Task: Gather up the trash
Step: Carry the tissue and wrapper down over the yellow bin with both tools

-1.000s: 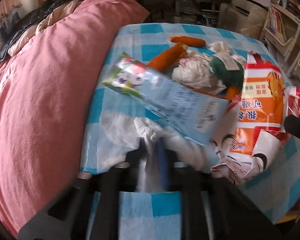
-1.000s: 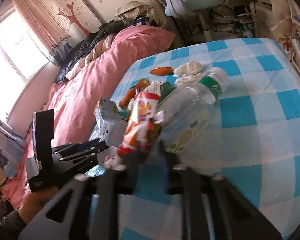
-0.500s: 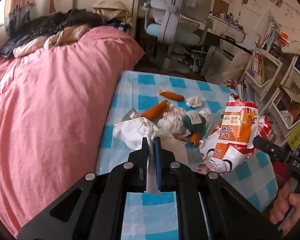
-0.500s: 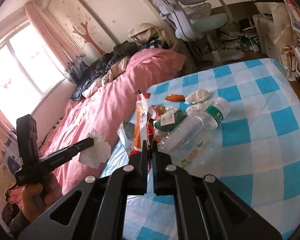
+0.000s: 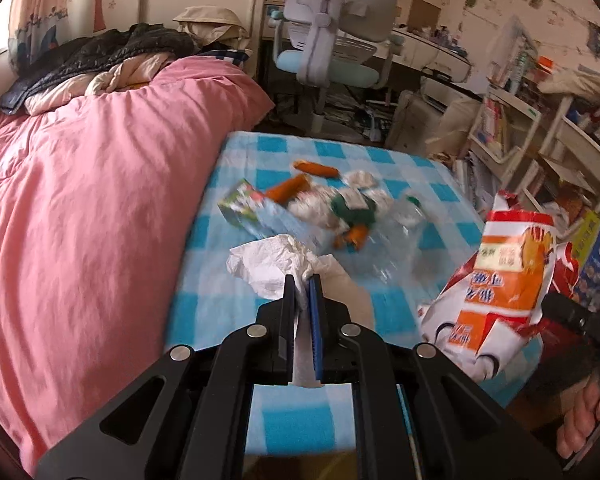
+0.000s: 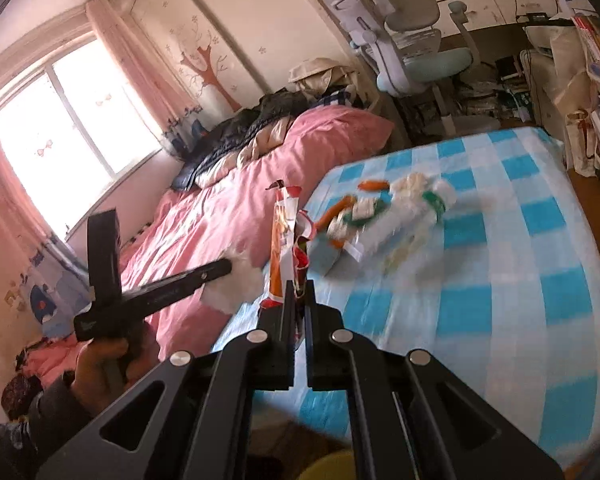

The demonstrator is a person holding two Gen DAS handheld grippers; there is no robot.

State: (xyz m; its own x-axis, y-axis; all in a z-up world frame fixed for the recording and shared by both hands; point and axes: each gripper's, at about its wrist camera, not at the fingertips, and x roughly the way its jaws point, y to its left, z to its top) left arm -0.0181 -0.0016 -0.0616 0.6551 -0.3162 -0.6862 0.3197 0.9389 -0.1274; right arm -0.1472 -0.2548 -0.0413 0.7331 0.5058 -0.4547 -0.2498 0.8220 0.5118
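Left fingers: my left gripper (image 5: 303, 280) is clenched on the white tissue (image 5: 272, 266), low centre of the left view; the wad bulges out to the left of the tips and hangs clear of the counter (image 5: 440, 196).
Right fingers: my right gripper (image 6: 296, 286) is clenched on the bottom edge of the orange snack bag (image 6: 282, 248); the bag's long axis stands upright from the tips, centre of the right view.
Both loads together: in the left view the snack bag hangs at lower right, beside the tissue but apart from it; in the right view the tissue sits just left of the bag.
Remaining trash: the pile lies ahead of both pairs of fingers, mid-counter. It holds a green-and-blue carton (image 5: 256, 210), a clear plastic bottle (image 5: 396, 236) and orange sausage-like pieces (image 5: 288, 188), blurred.
Pile direction: above and slightly right of my left tips in the left view; up and right of my right tips in the right view.
Nearer hand: I judge neither clearly nearer; both are full.
Bin: I see none for certain; a yellow rim (image 6: 332, 468) shows at the bottom edge of the right view, too cropped to identify.
Next move, my judgement: carry both loads to a bin before returning for the pile.
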